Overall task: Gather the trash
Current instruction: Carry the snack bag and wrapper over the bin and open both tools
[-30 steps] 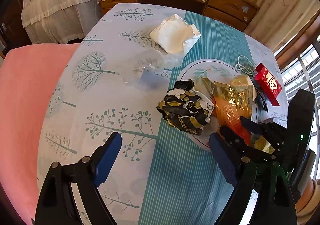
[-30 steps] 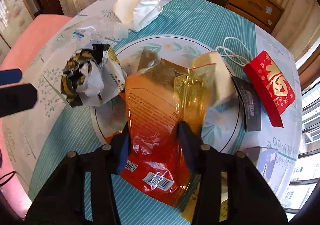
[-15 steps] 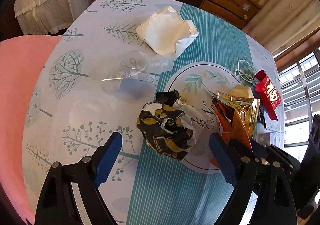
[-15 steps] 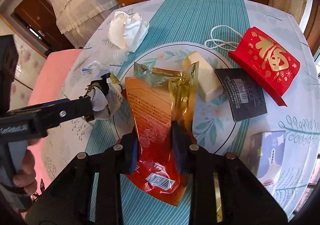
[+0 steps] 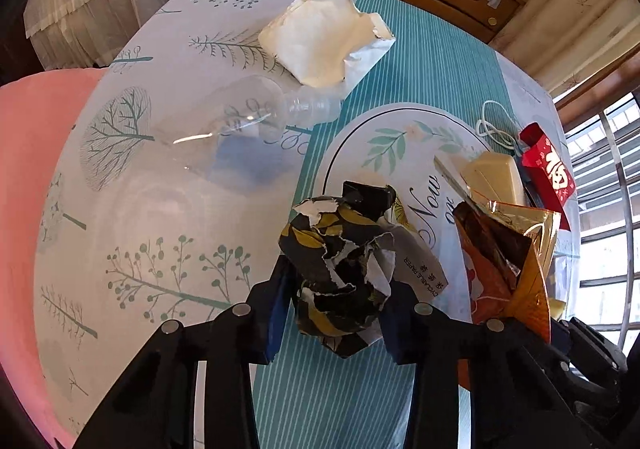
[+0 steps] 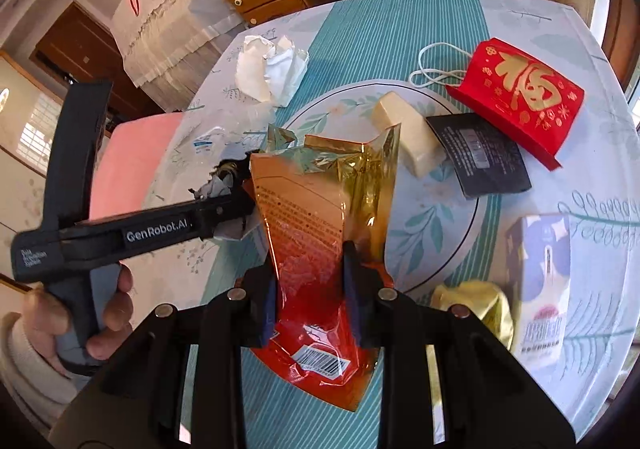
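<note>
My left gripper (image 5: 334,309) is shut on a crumpled black-and-gold paper ball (image 5: 340,265) at the near edge of the round placemat (image 5: 400,137). My right gripper (image 6: 310,289) is shut on an orange-and-gold foil snack bag (image 6: 320,217) and holds it raised above the table; the bag also shows at the right of the left wrist view (image 5: 508,261). The left gripper's body (image 6: 132,233) and the hand that holds it show in the right wrist view, with the paper ball (image 6: 224,181) mostly hidden behind it.
On the table lie a crumpled white paper (image 5: 324,41), a clear plastic bottle (image 5: 240,121), a cream block (image 6: 408,137), a black card (image 6: 480,157), a red gift bag (image 6: 520,93), a gold wrapper (image 6: 476,305) and a carton (image 6: 540,289). A pink chair (image 5: 28,169) stands left.
My left gripper has moved forward and closed on the paper ball. My right gripper has lifted the foil bag, still held.
</note>
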Available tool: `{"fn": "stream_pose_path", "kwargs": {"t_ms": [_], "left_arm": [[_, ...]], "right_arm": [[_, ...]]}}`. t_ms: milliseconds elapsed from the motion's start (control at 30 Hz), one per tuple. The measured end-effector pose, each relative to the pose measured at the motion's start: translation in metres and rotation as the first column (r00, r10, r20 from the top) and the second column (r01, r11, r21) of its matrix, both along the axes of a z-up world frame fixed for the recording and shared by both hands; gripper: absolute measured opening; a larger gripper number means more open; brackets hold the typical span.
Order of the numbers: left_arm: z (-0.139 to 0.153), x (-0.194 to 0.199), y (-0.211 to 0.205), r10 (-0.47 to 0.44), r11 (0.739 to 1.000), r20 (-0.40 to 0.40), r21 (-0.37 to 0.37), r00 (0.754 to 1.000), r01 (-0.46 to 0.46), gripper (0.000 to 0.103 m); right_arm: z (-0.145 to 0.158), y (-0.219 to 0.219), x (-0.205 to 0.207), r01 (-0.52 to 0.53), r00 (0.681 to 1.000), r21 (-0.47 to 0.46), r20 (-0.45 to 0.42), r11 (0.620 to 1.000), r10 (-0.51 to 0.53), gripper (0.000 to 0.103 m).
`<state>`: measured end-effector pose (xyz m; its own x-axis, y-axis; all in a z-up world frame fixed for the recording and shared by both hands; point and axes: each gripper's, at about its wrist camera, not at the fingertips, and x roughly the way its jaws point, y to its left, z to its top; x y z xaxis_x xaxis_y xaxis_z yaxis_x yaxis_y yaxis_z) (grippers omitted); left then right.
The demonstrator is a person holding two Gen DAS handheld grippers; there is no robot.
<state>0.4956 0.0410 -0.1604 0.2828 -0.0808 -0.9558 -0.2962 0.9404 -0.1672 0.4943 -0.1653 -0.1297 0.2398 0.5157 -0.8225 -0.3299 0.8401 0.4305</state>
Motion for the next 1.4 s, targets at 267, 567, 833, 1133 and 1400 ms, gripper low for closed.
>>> {"fn": "stream_pose_path", "kwargs": {"t_ms": [267, 567, 833, 1133, 1400], "left_arm": [[0.058, -0.078, -0.007, -0.097, 0.994, 0.092, -0.042, 0.991, 0.101, 0.039], [0.114, -0.206, 0.016, -0.257, 0.958, 0.164, -0.088, 0.952, 0.274, 0.038], [0.133, -0.326, 0.041, -0.39, 0.91, 0.187, -0.069, 0.902, 0.408, 0.039], [0.132, -0.413, 0.044, -0.461, 0.881, 0.151, -0.038, 0.874, 0.472, 0.039], [0.103, -0.442, 0.023, -0.493, 0.865, 0.105, -0.05, 0.864, 0.5, 0.039]], "right_arm": [[0.04, -0.014, -0.063, 0.107, 0.994, 0.164, -0.015, 0.981, -0.106, 0.024], [0.083, -0.006, -0.206, 0.252, 0.963, 0.287, 0.016, 0.924, -0.268, 0.024], [0.1, 0.012, -0.349, 0.331, 0.932, 0.27, 0.058, 0.904, -0.358, 0.024], [0.094, 0.016, -0.456, 0.4, 0.912, 0.191, 0.01, 0.897, -0.409, 0.024], [0.07, 0.01, -0.486, 0.421, 0.907, 0.134, -0.047, 0.897, -0.418, 0.024]]}}
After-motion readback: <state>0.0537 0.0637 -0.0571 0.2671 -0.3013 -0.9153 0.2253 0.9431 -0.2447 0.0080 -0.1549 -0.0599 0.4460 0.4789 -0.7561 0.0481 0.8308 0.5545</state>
